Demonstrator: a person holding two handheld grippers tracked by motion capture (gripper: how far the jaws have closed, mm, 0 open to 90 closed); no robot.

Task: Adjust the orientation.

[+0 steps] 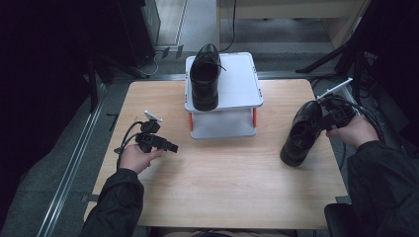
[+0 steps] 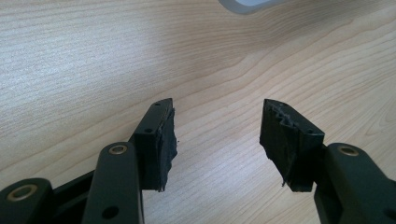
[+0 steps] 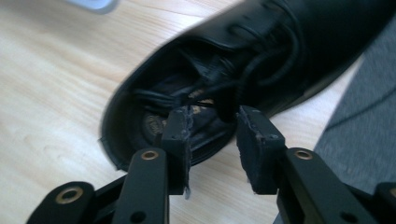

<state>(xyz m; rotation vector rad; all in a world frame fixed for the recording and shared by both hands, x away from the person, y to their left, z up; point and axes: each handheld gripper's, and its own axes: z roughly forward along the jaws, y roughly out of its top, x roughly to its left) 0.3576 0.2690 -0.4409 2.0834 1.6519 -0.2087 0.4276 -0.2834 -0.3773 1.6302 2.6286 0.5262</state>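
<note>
High view: a glossy black leather shoe [image 1: 301, 133] is lying near the right edge of the pale wood-grain table [image 1: 222, 177], the right gripper [image 1: 327, 120] at its collar, while its mate [image 1: 204, 76] is sitting on a white two-tier rack [image 1: 237, 84] and bare board is lying open in front. Left gripper view: the left gripper [image 2: 217, 135] is hanging wide and empty over bare grain. Right gripper view: the jaws are standing narrowly apart just off the shoe's rim, clamping nothing.

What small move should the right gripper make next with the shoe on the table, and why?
Probably close the right gripper on the collar of the shoe on the table. Its jaws stand apart at the shoe's opening, with no clear grip. One shoe already sits on the white rack, with free space beside it.
</note>
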